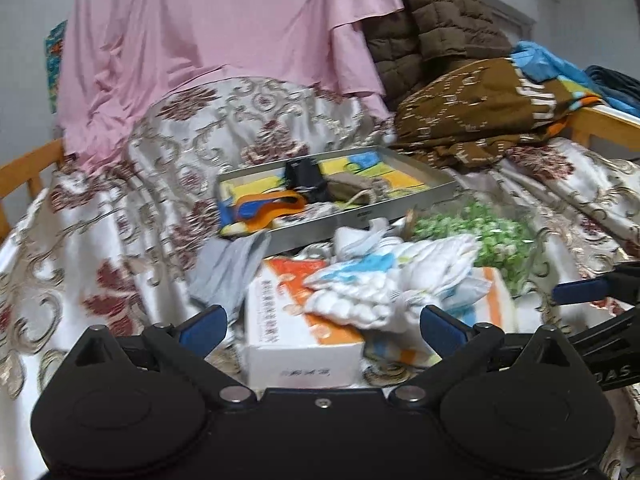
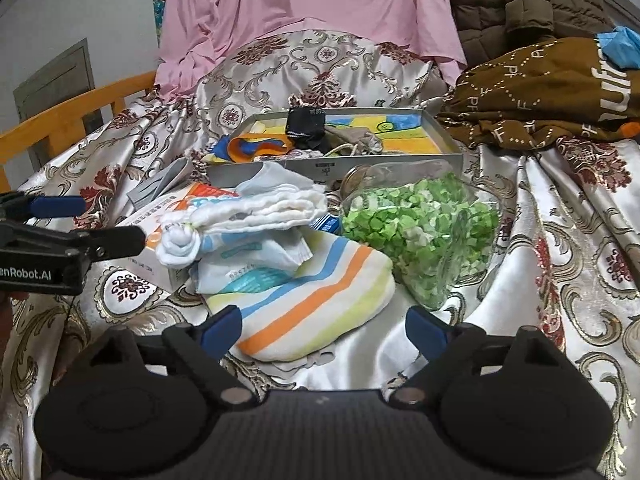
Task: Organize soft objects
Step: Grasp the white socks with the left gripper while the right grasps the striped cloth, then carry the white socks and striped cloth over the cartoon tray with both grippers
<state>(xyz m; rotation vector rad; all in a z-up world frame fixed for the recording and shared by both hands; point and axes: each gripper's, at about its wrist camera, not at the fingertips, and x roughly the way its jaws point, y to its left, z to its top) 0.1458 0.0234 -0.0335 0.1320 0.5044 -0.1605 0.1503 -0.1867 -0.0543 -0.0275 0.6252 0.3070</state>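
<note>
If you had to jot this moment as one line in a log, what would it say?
left gripper: open, empty, over white cloth | right gripper: open, empty, over striped cloth | tray: holds small items

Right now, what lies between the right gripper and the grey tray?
In the right wrist view, the striped towel lies just ahead of the open right gripper, then a white cloth bundle before the grey tray.

"enrobot.ai" on the left gripper [image 2: 80, 220]; "pf" letters dot the brown cloth [image 2: 540, 92].

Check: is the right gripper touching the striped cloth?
Apart. The right wrist view shows the right gripper open, its fingertips clear of the striped cloth.
</note>
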